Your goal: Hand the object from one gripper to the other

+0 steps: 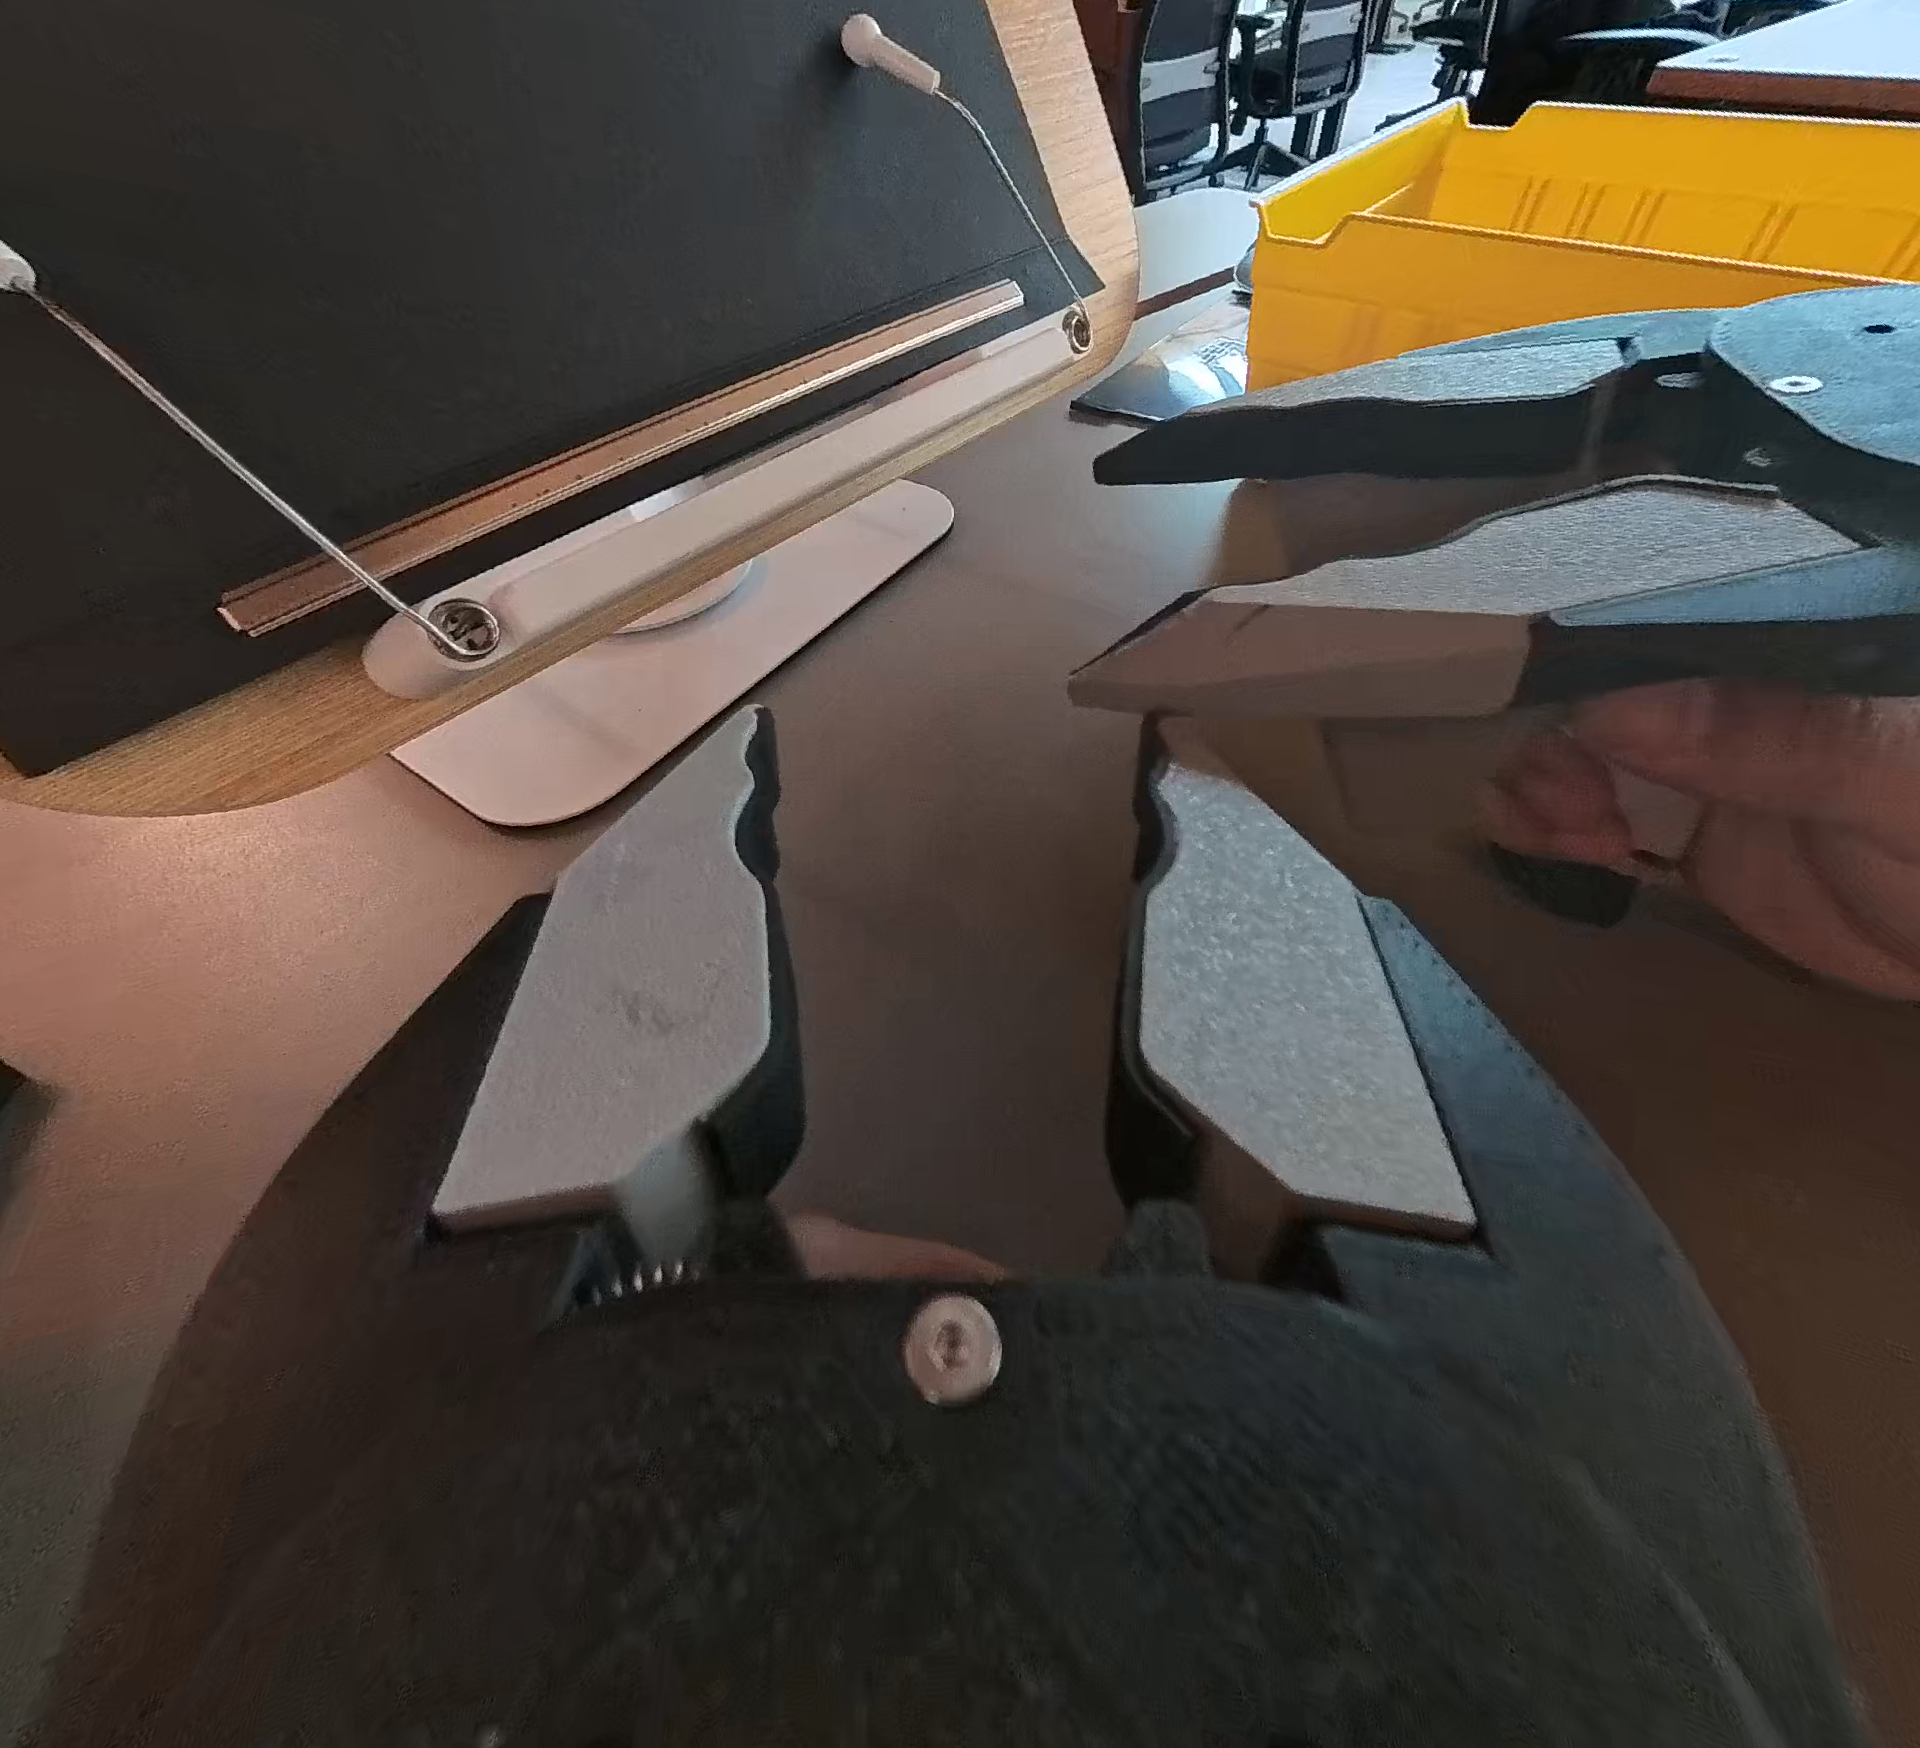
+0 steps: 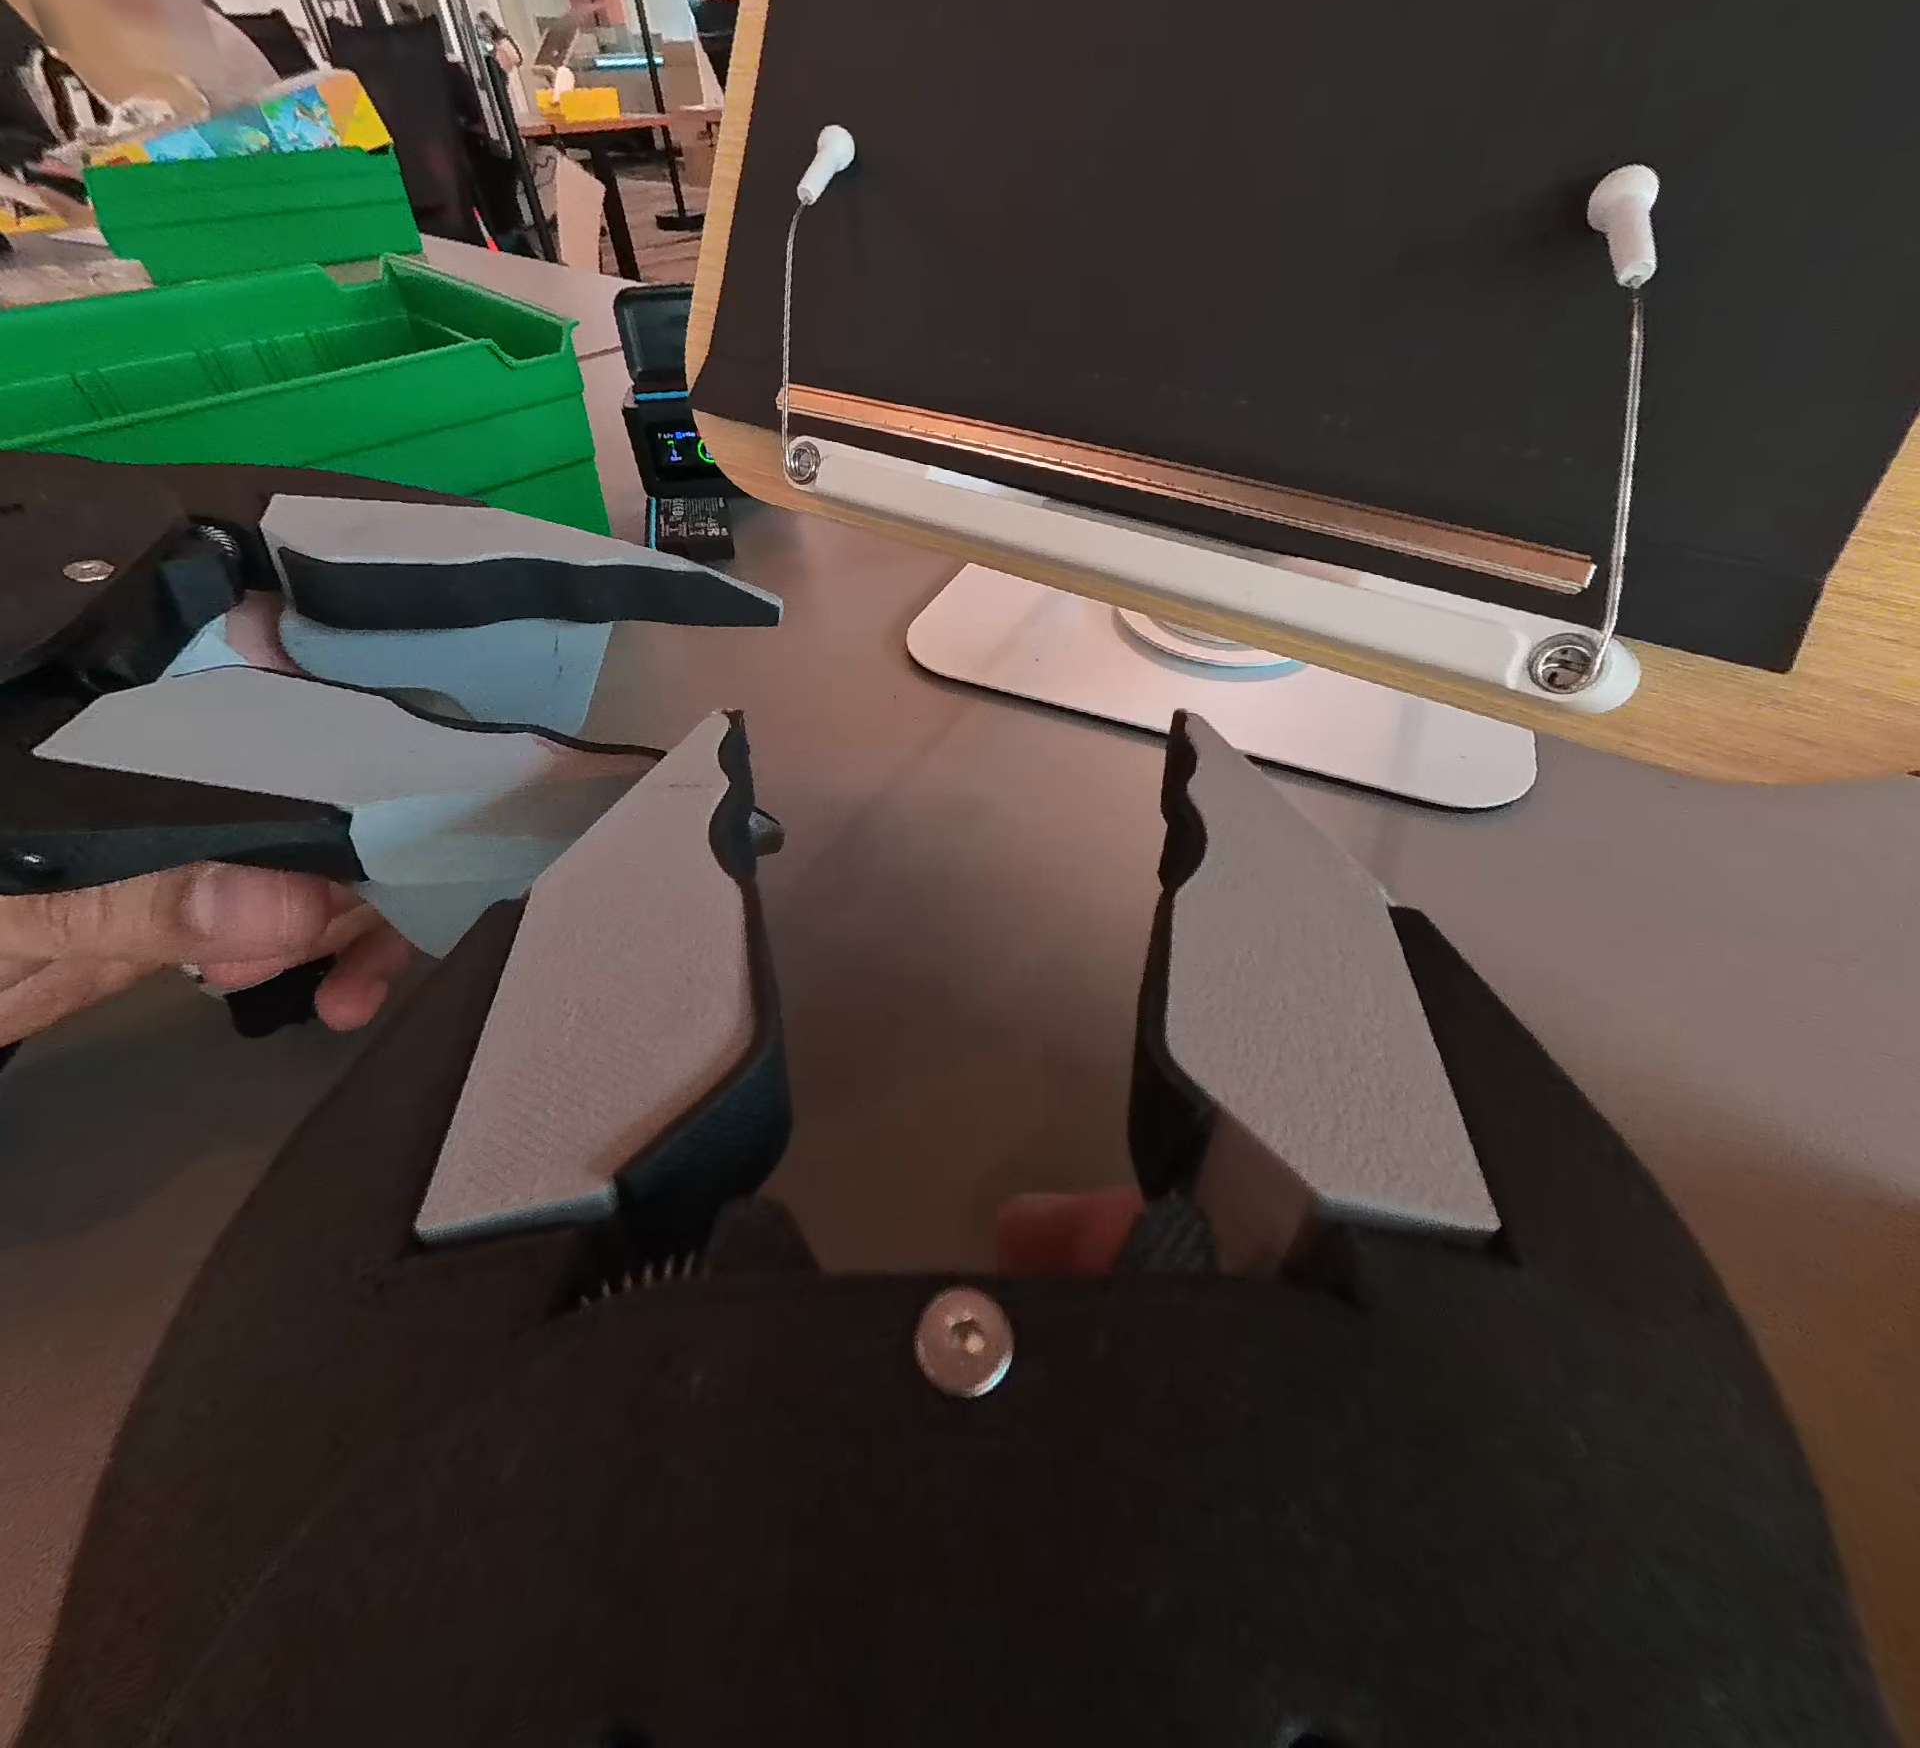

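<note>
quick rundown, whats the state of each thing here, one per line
left gripper: jaws open, nothing between them
right gripper: jaws open, nothing between them
book stand: upright on its white base, tilted back, both wire page holders resting against the black board
yellow bin: open top, nothing visible inside from this angle
green bin: open top, visible part bare
small device: screen lit

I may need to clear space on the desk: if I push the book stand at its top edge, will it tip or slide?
The book stand would probably tip before sliding: its tall tilted board sits on one narrow neck over a flat white base plate. The plate is broad, so a low push likely slides it across the smooth dark desk. The wire page holders look springy; avoid them.
</note>
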`<state>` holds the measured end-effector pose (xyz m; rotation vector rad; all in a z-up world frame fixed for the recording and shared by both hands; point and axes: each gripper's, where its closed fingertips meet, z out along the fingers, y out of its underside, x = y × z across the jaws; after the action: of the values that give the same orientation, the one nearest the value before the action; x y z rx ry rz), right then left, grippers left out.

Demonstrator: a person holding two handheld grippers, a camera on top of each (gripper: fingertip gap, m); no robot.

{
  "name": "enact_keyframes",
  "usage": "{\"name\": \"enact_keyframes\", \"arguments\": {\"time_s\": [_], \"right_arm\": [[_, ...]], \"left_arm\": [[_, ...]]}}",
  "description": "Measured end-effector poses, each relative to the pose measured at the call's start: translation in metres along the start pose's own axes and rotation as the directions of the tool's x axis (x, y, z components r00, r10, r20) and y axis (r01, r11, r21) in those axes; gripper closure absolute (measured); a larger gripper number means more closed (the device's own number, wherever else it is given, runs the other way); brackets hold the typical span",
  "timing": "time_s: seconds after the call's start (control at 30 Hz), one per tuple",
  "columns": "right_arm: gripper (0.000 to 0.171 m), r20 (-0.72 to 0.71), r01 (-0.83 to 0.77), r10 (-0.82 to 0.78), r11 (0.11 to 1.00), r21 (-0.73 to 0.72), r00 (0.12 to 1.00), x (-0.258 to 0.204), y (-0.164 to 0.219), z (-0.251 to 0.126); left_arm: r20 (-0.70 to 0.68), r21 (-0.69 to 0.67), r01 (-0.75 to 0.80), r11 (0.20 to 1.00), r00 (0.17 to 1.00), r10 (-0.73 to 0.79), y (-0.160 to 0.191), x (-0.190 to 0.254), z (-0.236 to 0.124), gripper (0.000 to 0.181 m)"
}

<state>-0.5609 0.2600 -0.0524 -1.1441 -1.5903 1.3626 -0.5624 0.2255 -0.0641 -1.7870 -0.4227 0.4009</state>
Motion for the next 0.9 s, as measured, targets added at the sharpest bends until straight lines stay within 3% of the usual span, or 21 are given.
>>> {"name": "enact_keyframes", "arguments": {"time_s": [0.73,0.83,0.9], "right_arm": [[0.099,-0.001,0.011,-0.011,1.000,-0.009,1.000,-0.0031,0.0012,0.0029],[0.097,0.019,0.007,-0.007,1.000,-0.017,1.000,-0.0052,0.0023,0.0040],[0.089,0.053,0.009,-0.008,1.000,-0.021,0.999,-0.0095,0.0029,0.0044]], "left_arm": [[0.013,-0.017,-0.027,0.999,1.000,0.027,0.0020,0.0023,0.0008,0.119],[0.007,-0.026,-0.022,0.999,1.000,0.022,0.0036,0.0019,-0.0010,0.118],[0.014,-0.043,-0.042,0.998,0.999,0.043,0.0060,0.0003,-0.0060,0.109]]}}
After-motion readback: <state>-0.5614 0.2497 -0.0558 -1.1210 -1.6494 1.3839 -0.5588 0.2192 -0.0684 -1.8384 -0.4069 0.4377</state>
